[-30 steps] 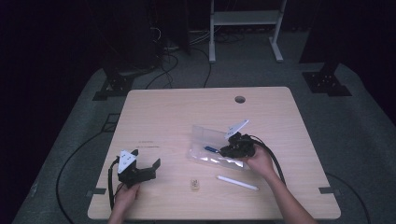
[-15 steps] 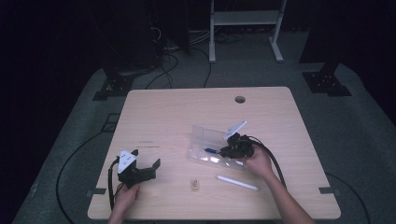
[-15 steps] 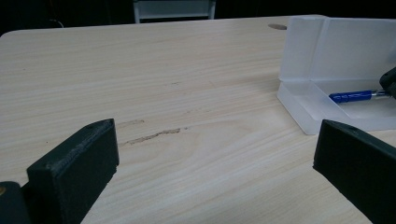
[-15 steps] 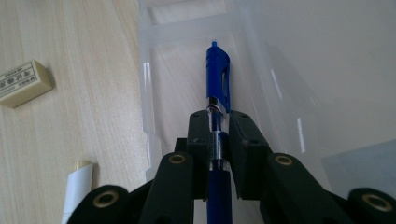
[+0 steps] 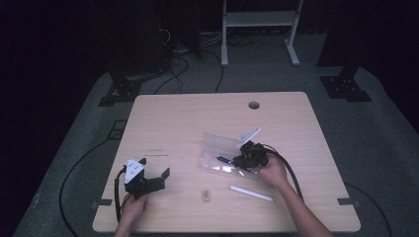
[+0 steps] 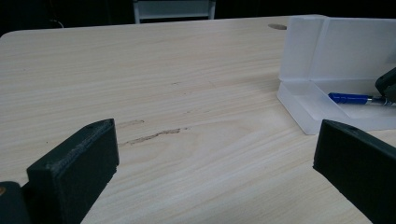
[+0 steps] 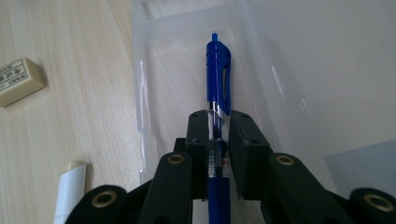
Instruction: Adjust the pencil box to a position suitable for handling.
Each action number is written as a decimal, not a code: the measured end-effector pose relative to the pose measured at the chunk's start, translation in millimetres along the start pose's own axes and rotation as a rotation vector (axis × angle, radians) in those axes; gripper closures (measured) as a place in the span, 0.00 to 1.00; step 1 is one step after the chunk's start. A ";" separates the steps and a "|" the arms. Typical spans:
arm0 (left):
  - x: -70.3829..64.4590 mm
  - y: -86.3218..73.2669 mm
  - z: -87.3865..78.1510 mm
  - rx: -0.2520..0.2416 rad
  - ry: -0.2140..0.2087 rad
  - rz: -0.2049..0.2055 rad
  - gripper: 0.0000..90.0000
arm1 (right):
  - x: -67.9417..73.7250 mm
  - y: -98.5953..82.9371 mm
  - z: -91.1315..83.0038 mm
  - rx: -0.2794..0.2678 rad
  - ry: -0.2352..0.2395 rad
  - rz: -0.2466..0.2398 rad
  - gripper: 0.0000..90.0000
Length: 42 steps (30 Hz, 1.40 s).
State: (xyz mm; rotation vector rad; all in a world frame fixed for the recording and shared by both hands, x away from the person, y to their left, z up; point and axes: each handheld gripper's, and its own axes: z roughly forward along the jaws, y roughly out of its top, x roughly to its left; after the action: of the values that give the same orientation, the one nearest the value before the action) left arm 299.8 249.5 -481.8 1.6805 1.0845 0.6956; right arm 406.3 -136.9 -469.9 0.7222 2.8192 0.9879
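The right gripper point(image 7: 218, 140) clamps a blue pen point(image 7: 218, 79) inside the open clear box point(image 5: 217, 146). Well left of the box, the left gripper point(image 6: 210, 158) rests wide open (holding nothing). Released crooked, the pen might catch the box's rim.

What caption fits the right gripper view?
Right gripper jaws shut on a blue pen over the open clear plastic case.
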 end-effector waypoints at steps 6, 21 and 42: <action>0.0 0.0 -0.1 0.000 0.000 -0.001 0.00 | 1.5 0.6 -2.5 -0.008 0.001 -0.001 0.84; -0.2 0.0 0.1 0.000 0.002 0.002 0.00 | 15.5 -11.0 -33.1 -0.059 0.000 -0.021 0.73; -0.9 -0.1 0.1 0.001 0.003 0.004 0.00 | 42.9 -36.2 -50.9 -0.063 0.016 -0.051 0.65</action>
State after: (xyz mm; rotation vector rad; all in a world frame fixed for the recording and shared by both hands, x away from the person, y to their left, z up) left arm 299.5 248.7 -481.8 1.6831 1.0841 0.7010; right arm 342.6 -171.3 -447.7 0.6359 2.7904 1.0738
